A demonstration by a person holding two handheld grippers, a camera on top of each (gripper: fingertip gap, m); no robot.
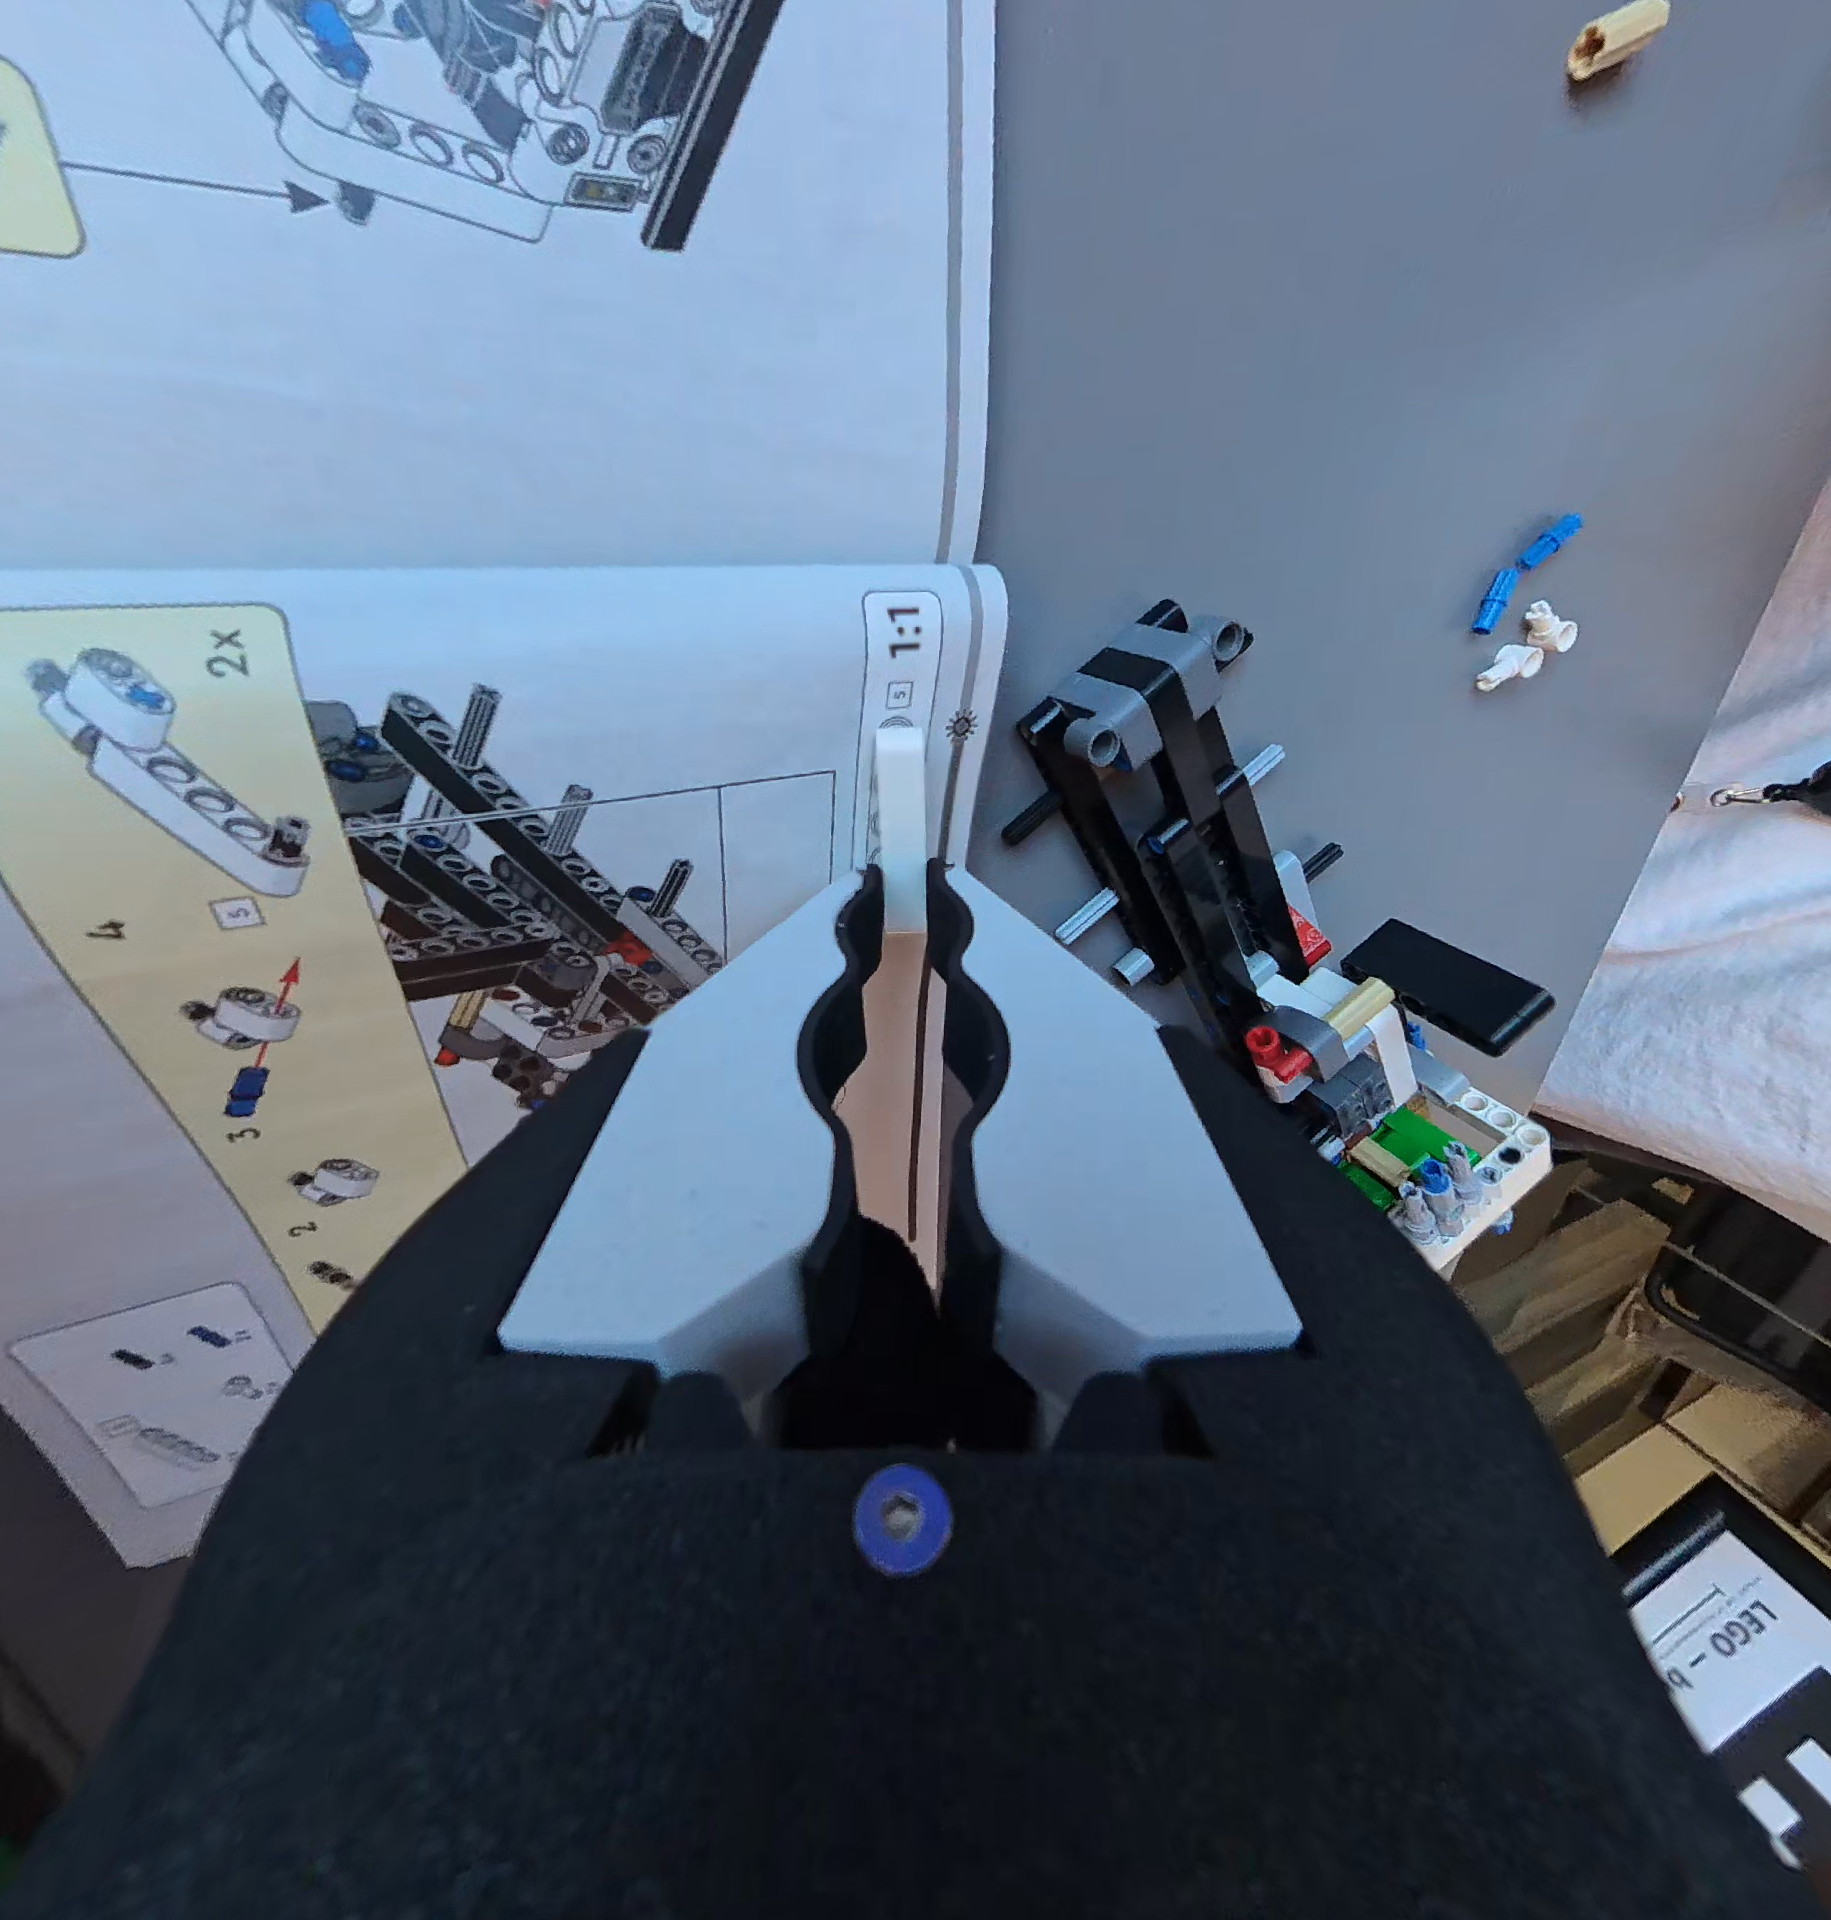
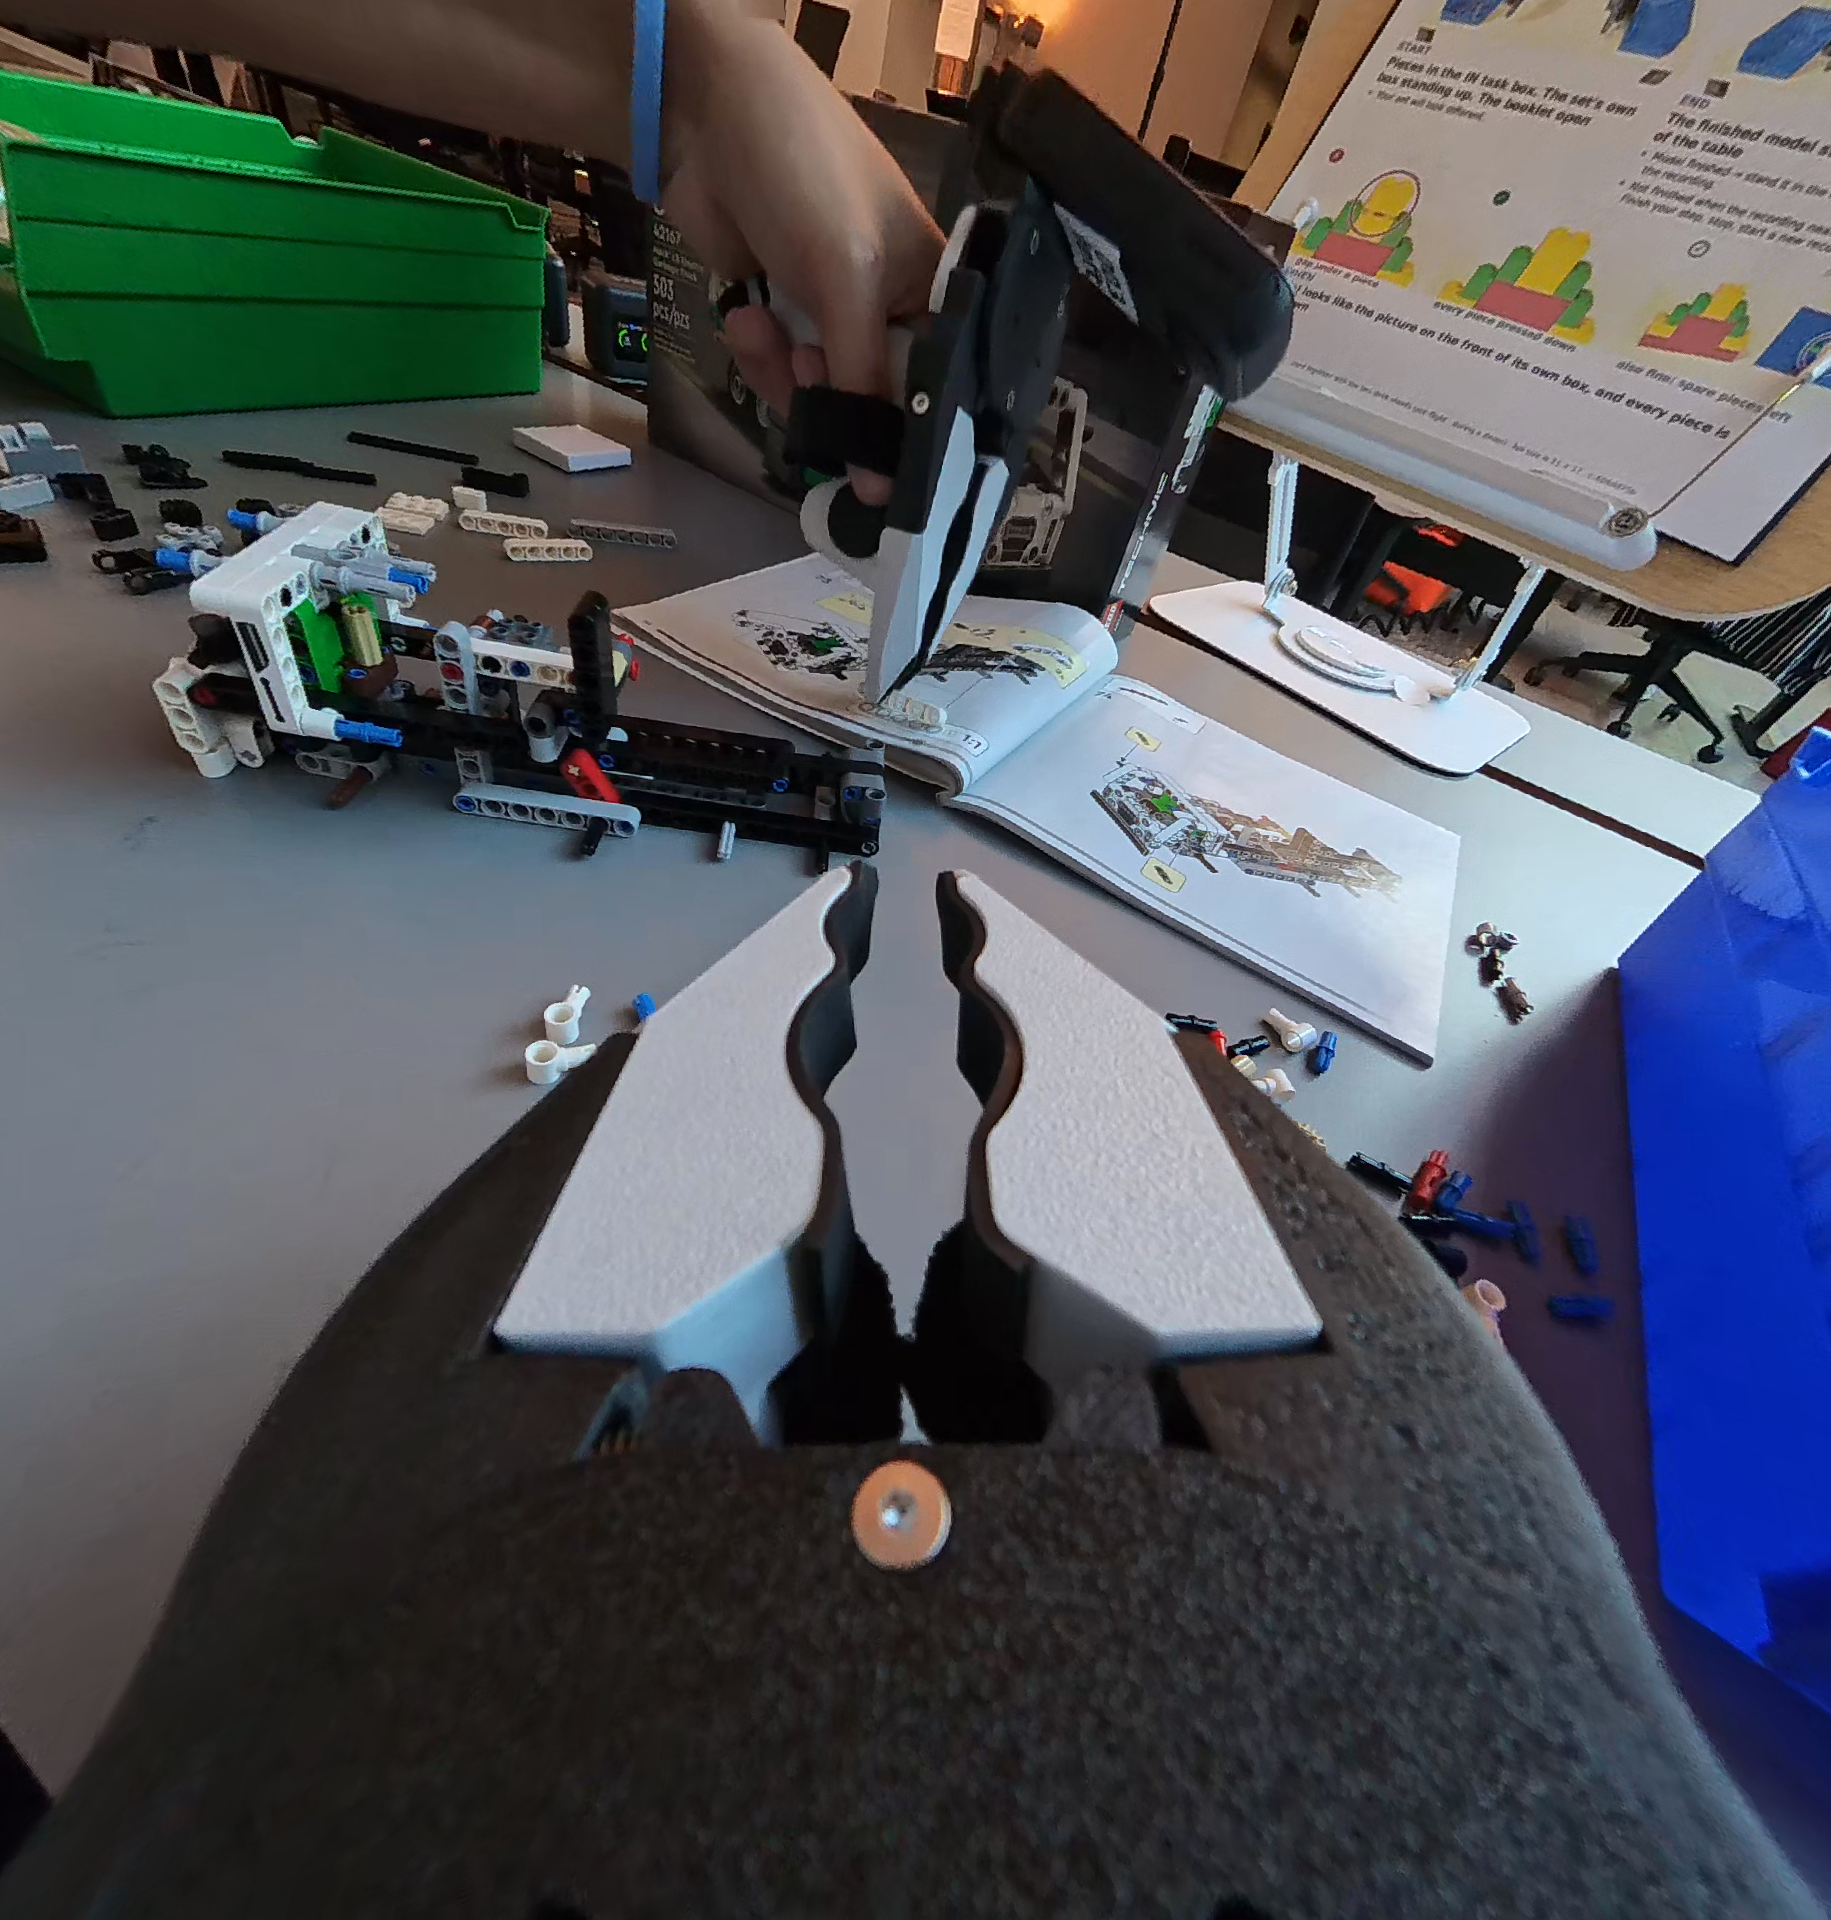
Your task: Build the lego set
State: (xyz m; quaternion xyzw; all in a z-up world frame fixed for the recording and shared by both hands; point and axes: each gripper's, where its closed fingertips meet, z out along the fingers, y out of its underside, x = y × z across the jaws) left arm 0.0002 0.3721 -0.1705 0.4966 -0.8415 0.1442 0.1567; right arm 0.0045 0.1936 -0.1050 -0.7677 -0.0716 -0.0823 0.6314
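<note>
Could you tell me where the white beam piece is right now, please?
The white beam is pinched in the left gripper, its free end over the near edge of the open instruction booklet, just beside the partly built model.

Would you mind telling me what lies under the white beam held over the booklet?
Under the white beam, clamped in the left hand-held gripper, lies the open instruction booklet, near its printed scale box. The beam hides the print directly beneath it.

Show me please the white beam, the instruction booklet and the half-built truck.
white beam (image 1: 903, 821): left wrist view, end sticking out past the fingers.
instruction booklet (image 2: 1295, 914): right wrist view, right-hand page.
half-built truck (image 2: 298, 592): right wrist view, white cab frame.
</note>
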